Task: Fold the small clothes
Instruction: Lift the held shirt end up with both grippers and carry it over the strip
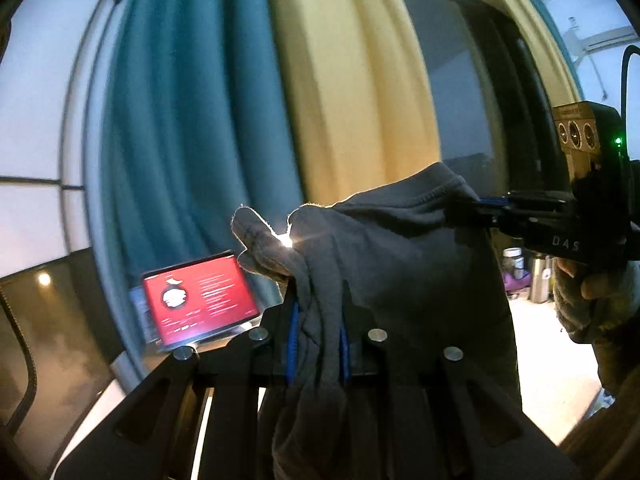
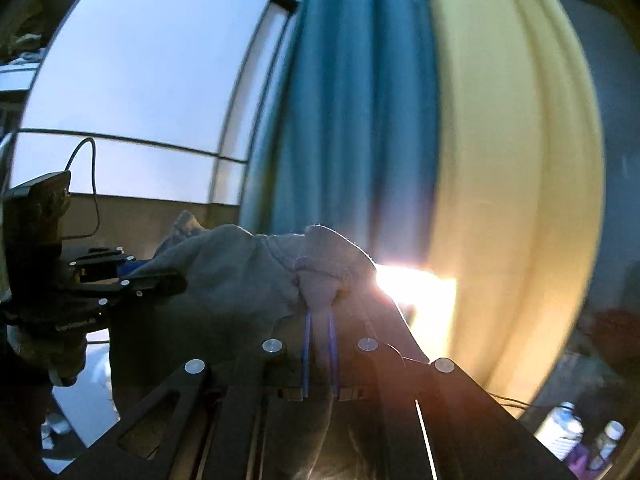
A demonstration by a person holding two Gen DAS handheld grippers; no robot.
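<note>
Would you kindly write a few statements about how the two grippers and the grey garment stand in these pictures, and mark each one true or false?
1. Both grippers are shut on the grey garment. True: the left gripper and the right gripper each pinch its fabric.
2. The garment lies flat on a table. False: it hangs in the air between the two grippers.
3. A laptop with a red screen shows behind the left gripper. True.
4. The curtains are both yellow. False: a teal curtain hangs beside a yellow curtain.
5. The right gripper's jaws are wide open. False: they are closed on cloth.
</note>
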